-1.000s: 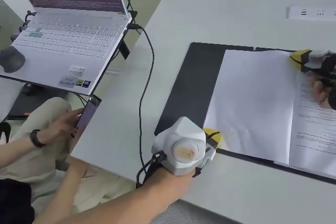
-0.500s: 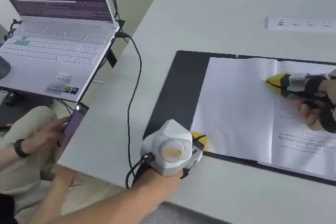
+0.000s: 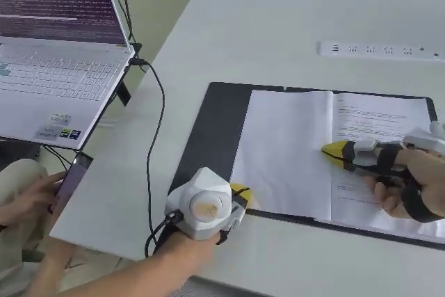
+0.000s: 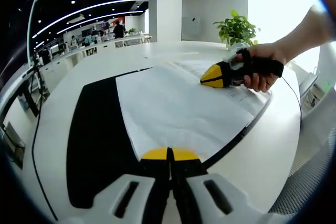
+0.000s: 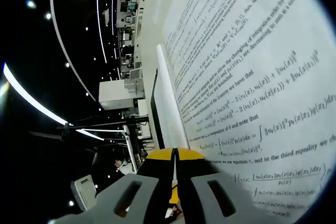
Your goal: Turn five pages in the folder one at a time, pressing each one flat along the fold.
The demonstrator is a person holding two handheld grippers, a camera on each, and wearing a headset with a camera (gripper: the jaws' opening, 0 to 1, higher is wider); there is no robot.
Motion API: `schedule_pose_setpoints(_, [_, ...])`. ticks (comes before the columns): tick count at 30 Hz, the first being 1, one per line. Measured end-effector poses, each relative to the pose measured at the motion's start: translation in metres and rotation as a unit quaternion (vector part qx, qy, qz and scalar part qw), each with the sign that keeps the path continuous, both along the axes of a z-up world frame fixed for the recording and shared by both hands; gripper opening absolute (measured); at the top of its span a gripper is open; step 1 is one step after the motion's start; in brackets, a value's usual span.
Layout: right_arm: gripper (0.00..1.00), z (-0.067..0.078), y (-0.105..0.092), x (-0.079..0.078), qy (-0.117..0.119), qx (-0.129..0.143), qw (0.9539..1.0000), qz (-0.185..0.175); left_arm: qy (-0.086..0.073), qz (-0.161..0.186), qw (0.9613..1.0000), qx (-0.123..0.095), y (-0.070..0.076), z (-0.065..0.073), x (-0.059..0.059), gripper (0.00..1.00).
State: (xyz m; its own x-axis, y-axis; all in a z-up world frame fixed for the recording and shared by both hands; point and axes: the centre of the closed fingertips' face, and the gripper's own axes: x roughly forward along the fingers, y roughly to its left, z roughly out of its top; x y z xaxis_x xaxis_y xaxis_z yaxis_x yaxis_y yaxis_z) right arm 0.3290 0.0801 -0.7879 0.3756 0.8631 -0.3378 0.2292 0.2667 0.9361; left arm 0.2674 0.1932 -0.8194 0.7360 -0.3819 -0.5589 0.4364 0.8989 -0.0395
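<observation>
While left gripper point(image 4: 169, 153) and right gripper point(image 5: 176, 153) sit closed, page point(image 5: 252, 51) reads "we have that".

Head view overhead, all share folder point(image 3: 215, 130)

Matt paper, black cover, smooth plastic
The folder point(image 3: 212, 137) cover looks matt black, its pages point(image 3: 285, 147) plain matt white paper. The tabletop point(image 3: 278, 19) is smooth, pale, faintly sheened. The left claw point(image 3: 241, 191) and right claw point(image 3: 327, 149) end in smooth yellow plastic tips; the power strip point(image 3: 379, 50) is white plastic.
</observation>
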Motion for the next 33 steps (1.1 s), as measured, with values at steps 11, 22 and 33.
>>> schedule_pose_setpoints(11, [0.0, -0.021, -0.009, -0.024, 0.012, 0.017, 0.9996, 0.018, -0.001, -0.002, 1.0, 0.0, 0.0, -0.001, 0.0, 0.0])
schedule_pose_setpoints(22, [0.0, -0.027, -0.006, -0.075, 0.022, 0.031, 0.9983, 0.044, 0.001, -0.001, 1.0, 0.001, 0.0, -0.001, 0.0, 0.0])
schedule_pose_setpoints(33, [0.0, -0.026, -0.008, -0.107, 0.023, 0.014, 0.9984, 0.05, 0.009, 0.003, 0.9999, 0.005, 0.0, -0.001, 0.0, 0.0])
